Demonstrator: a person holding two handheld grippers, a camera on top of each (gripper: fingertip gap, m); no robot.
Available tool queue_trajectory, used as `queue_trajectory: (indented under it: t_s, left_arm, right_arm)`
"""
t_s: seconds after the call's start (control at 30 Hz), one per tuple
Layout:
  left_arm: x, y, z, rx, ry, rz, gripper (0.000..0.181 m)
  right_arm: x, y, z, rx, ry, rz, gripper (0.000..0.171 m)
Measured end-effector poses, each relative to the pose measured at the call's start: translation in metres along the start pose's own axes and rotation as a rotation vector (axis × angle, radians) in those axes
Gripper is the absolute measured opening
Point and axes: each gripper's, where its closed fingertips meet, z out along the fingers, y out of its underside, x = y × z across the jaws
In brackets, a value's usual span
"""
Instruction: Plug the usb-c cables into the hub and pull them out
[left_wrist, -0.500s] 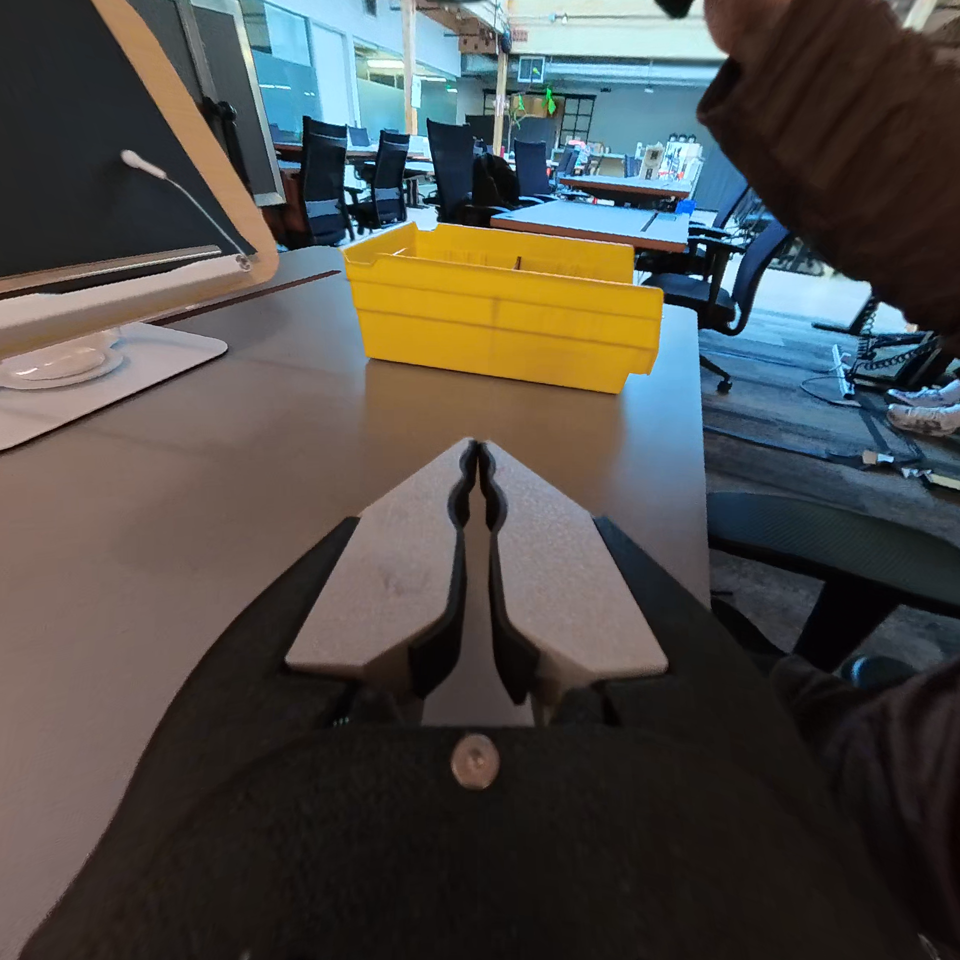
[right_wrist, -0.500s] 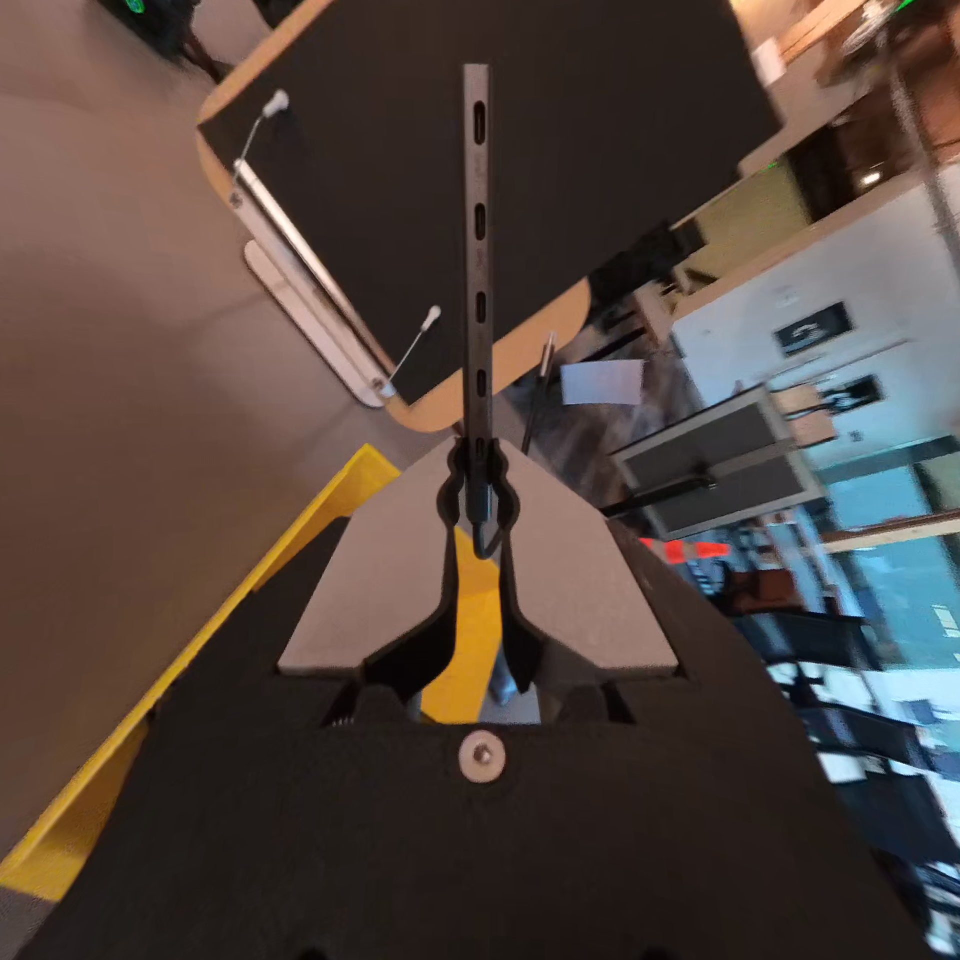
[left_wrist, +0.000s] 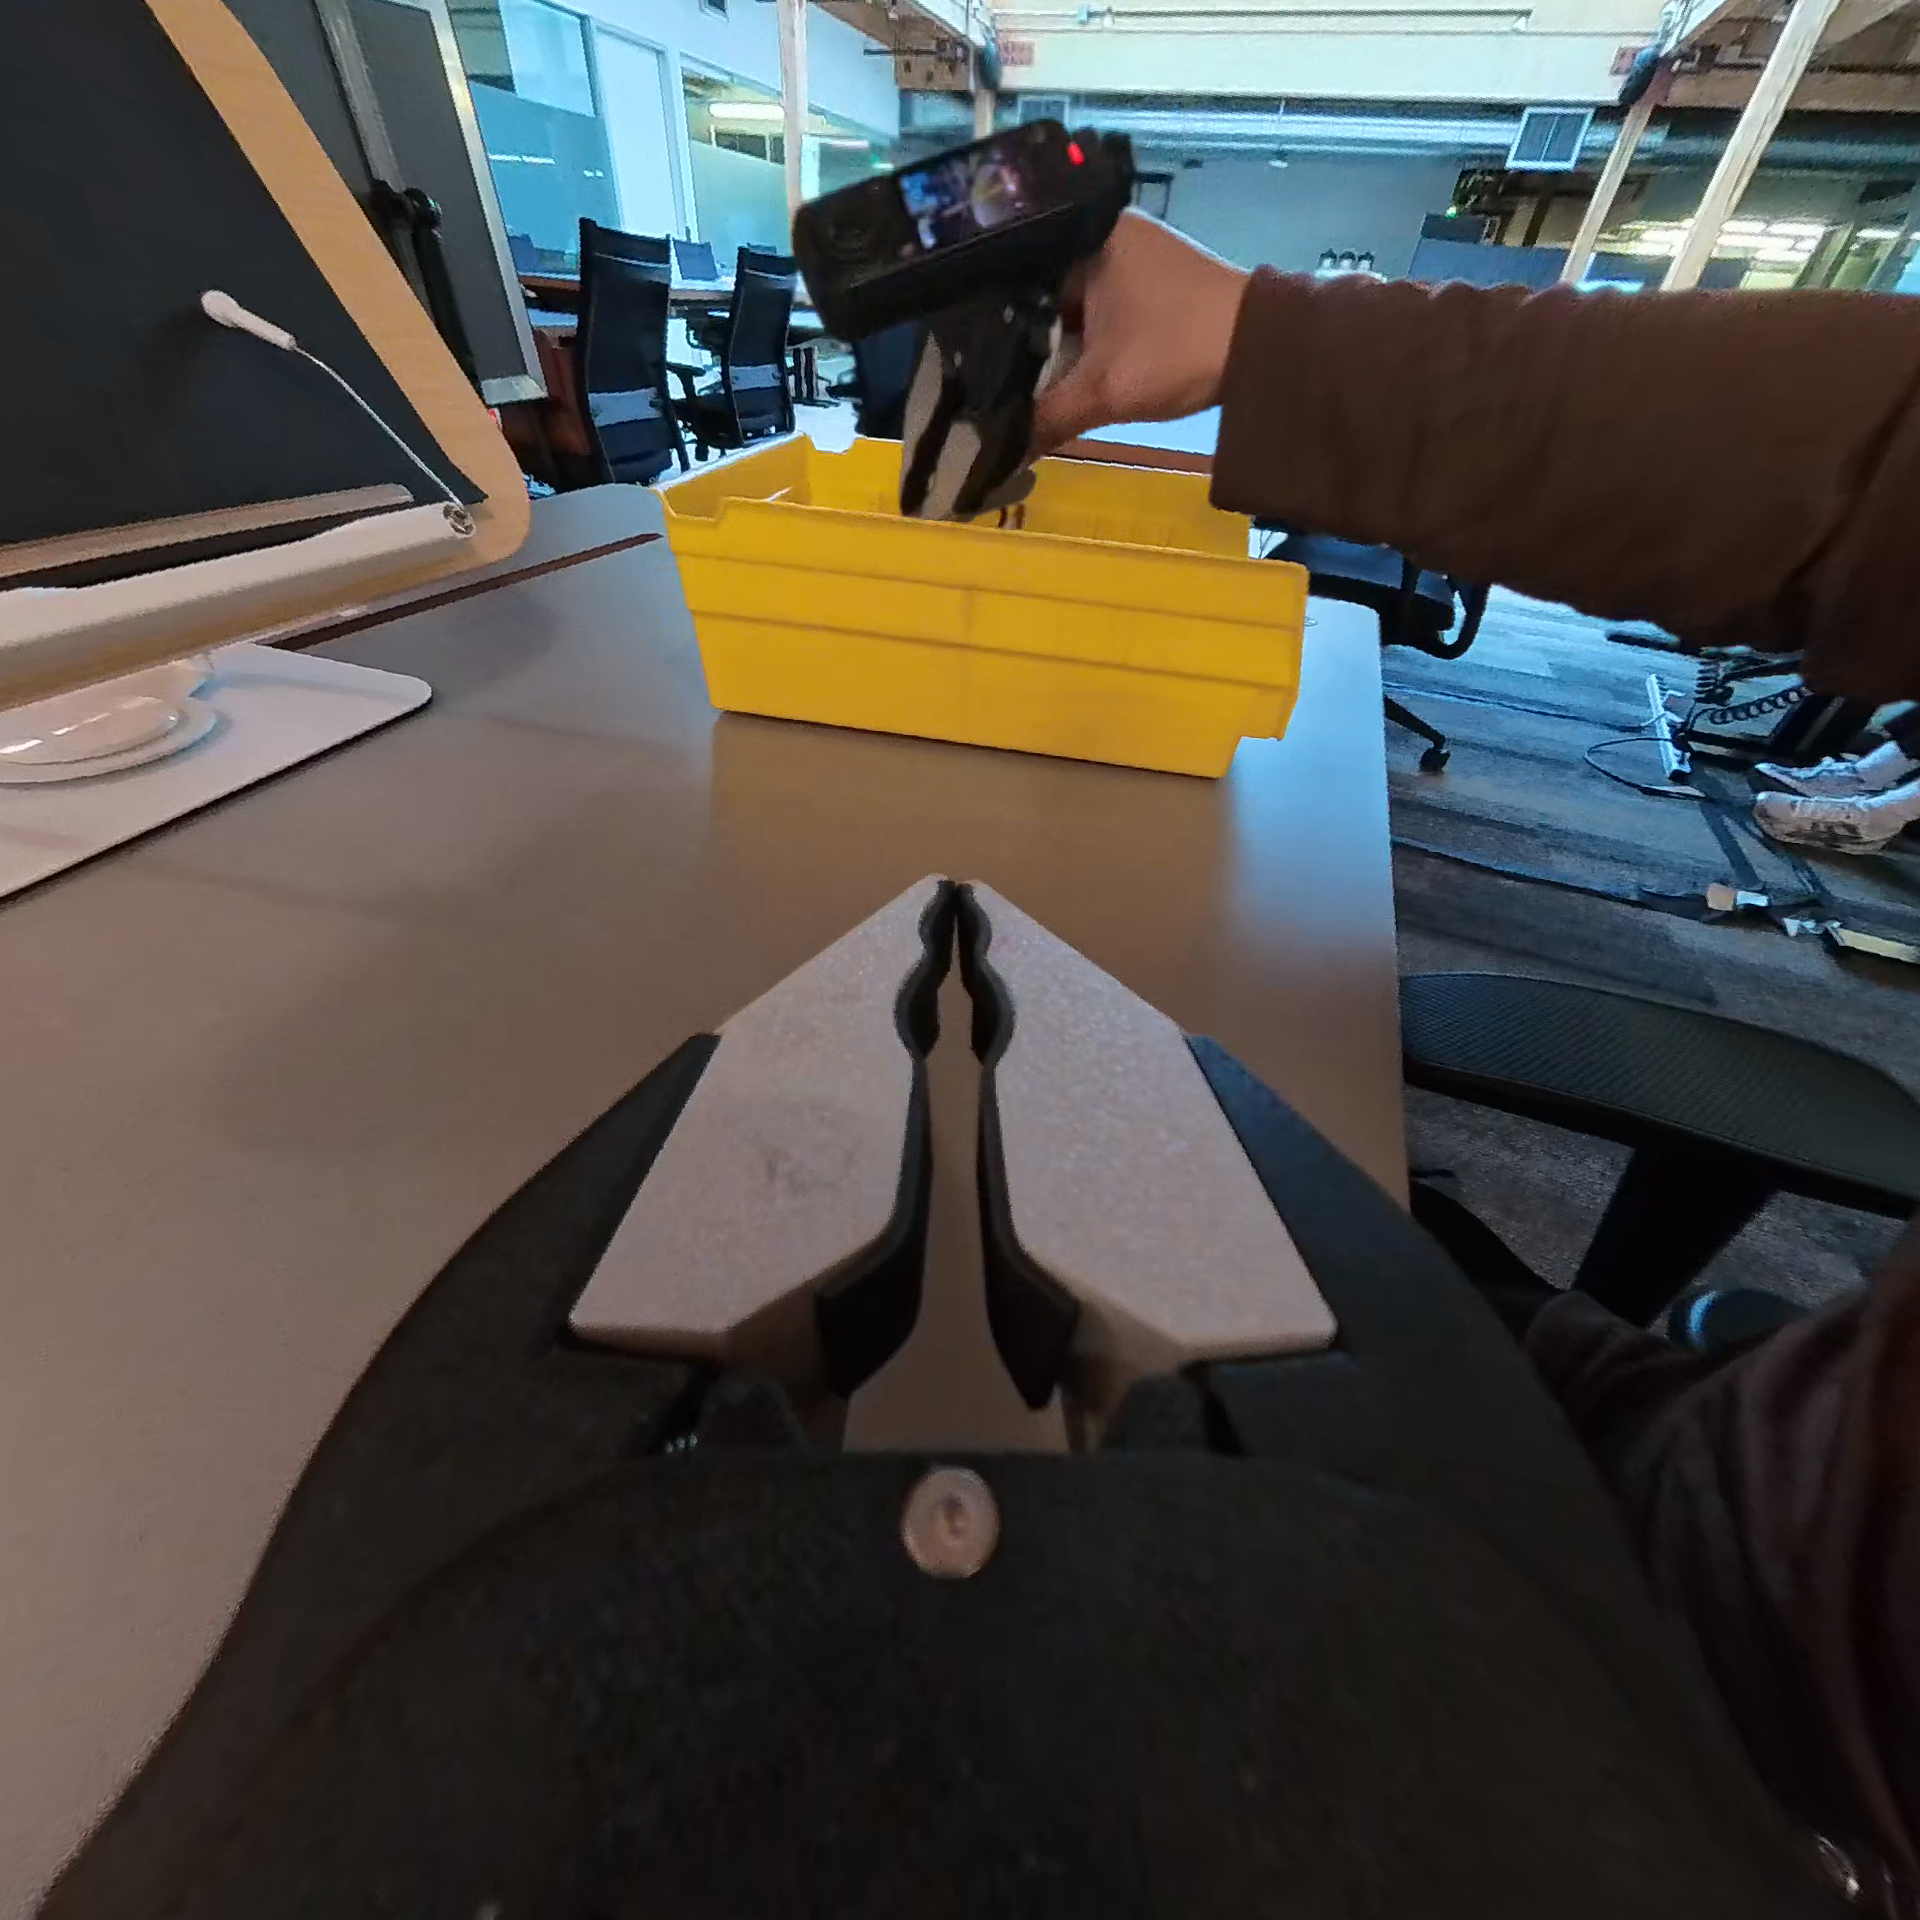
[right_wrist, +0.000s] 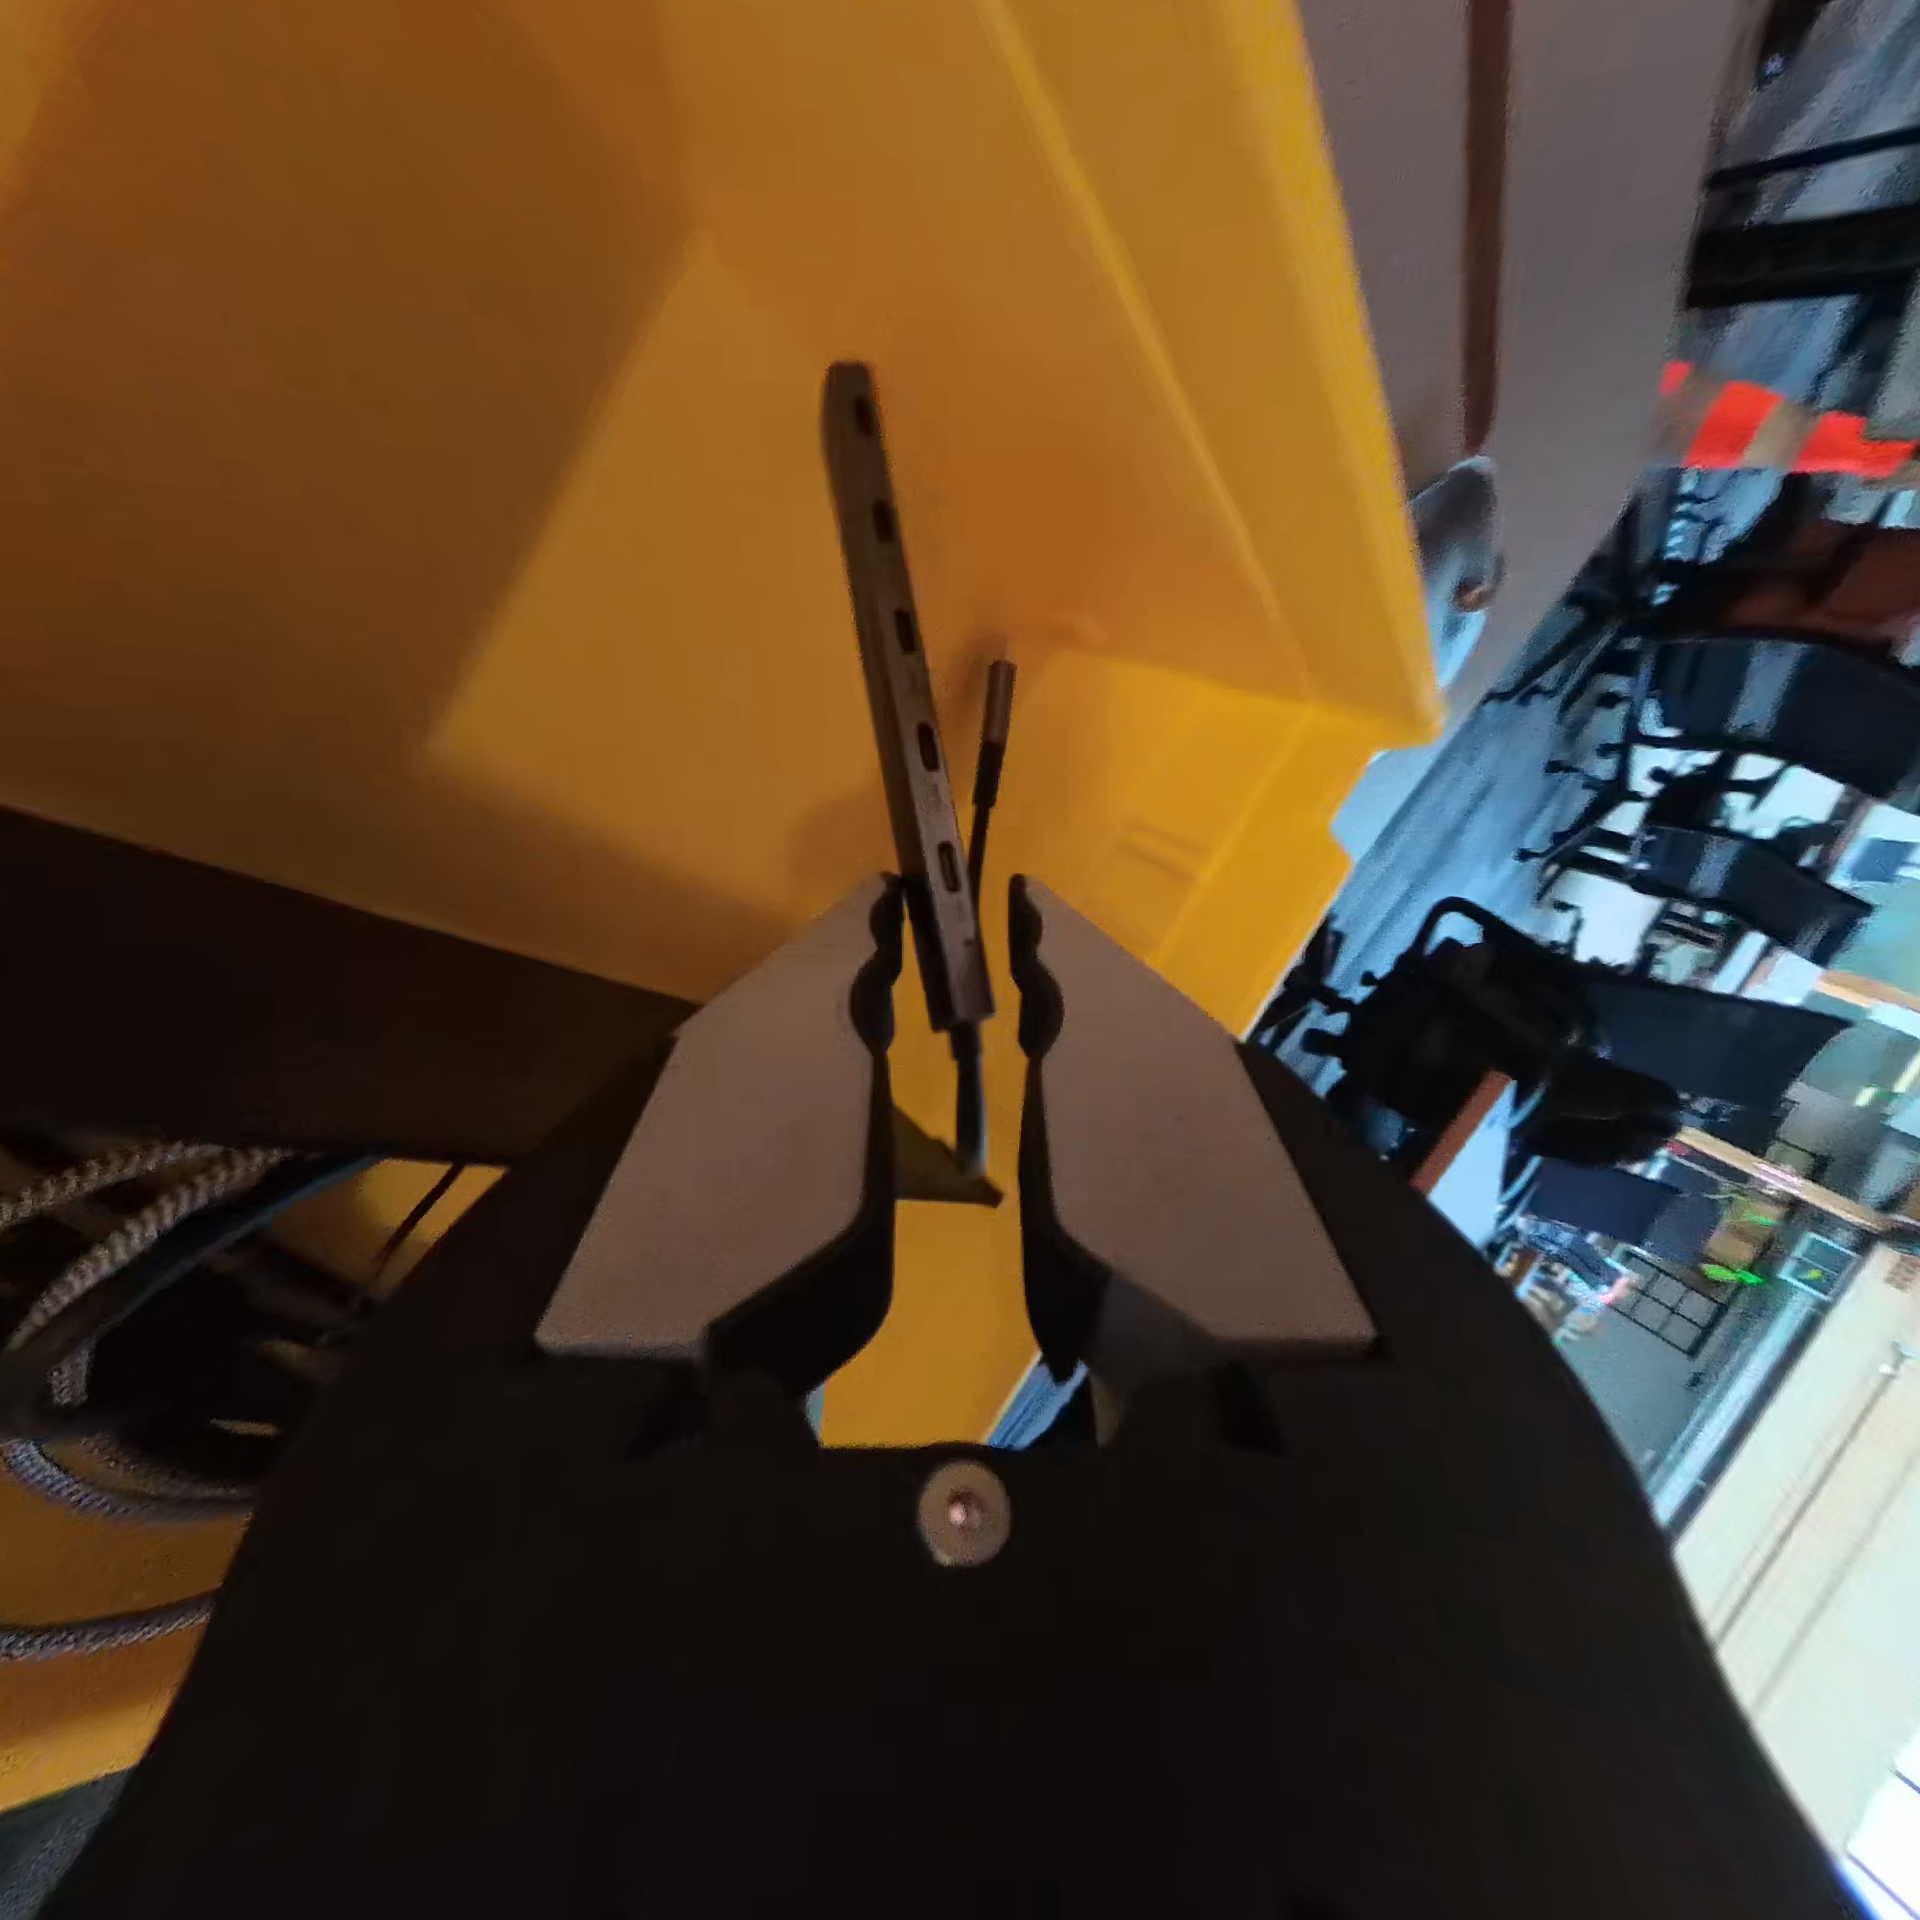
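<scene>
The left tongs (left_wrist: 954, 896) rest low over the grey desk (left_wrist: 416, 1039), clenched with nothing between their tips. Beyond them stands the yellow bin (left_wrist: 977, 644), and the right tongs (left_wrist: 961, 488), held in a hand (left_wrist: 1132, 332), dip into it from above. In the right wrist view the right tongs (right_wrist: 951, 894) are spread apart, and the slim grey USB-C hub (right_wrist: 899, 675) stands between them, leaning against the left finger (right_wrist: 774, 1091) and clear of the other; whether it is loose or still propped there is hard to say. Its short cable ends in a plug (right_wrist: 995, 707) just beside the hub. Braided cables (right_wrist: 94, 1195) lie in the bin's left compartment.
</scene>
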Motion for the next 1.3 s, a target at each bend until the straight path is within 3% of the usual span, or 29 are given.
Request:
queue_trajectory:
  t_s: [0.03,0.37,0.57,0.63,0.73,0.87,1.0,1.13,1.23,1.3]
  left_arm:
    - [0.0,0.0,0.0,-0.002,0.003,-0.002,0.0]
    - [0.003,0.003,0.003,-0.025,0.014,0.011,0.0]
    - [0.004,0.005,0.004,-0.038,0.0,0.035,0.0]
    - [0.005,0.006,0.005,-0.047,0.0,0.043,0.0]
    - [0.005,0.007,0.006,-0.054,-0.002,0.049,0.0]
    - [0.006,0.008,0.007,-0.061,0.005,0.056,0.0]
    - [0.022,0.009,0.01,-0.069,0.07,0.111,0.002]
    - [0.017,0.008,0.01,-0.083,0.018,0.098,0.014]
    - [0.009,-0.018,-0.003,-0.114,-0.016,0.042,0.037]
    - [-0.018,-0.051,-0.03,-0.124,-0.159,0.078,0.041]
  right_arm:
    - [0.003,-0.007,-0.004,0.013,0.018,-0.004,0.018]
    - [0.014,-0.08,-0.108,0.359,-0.002,0.282,0.021]
    - [-0.074,-0.175,-0.205,0.912,-0.509,0.427,0.032]
    - [-0.104,-0.197,-0.219,1.004,-0.577,0.419,0.032]
    - [-0.143,-0.226,-0.216,1.056,-0.627,0.411,0.033]
    - [-0.187,-0.261,-0.185,1.014,-0.682,0.367,0.033]
    - [-0.195,-0.281,-0.147,0.978,-0.612,0.326,0.029]
    - [-0.191,-0.286,-0.128,0.98,-0.561,0.306,0.026]
    - [-0.201,-0.286,-0.115,0.948,-0.594,0.299,0.025]
    - [-0.206,-0.289,-0.116,0.952,-0.656,0.318,0.025]
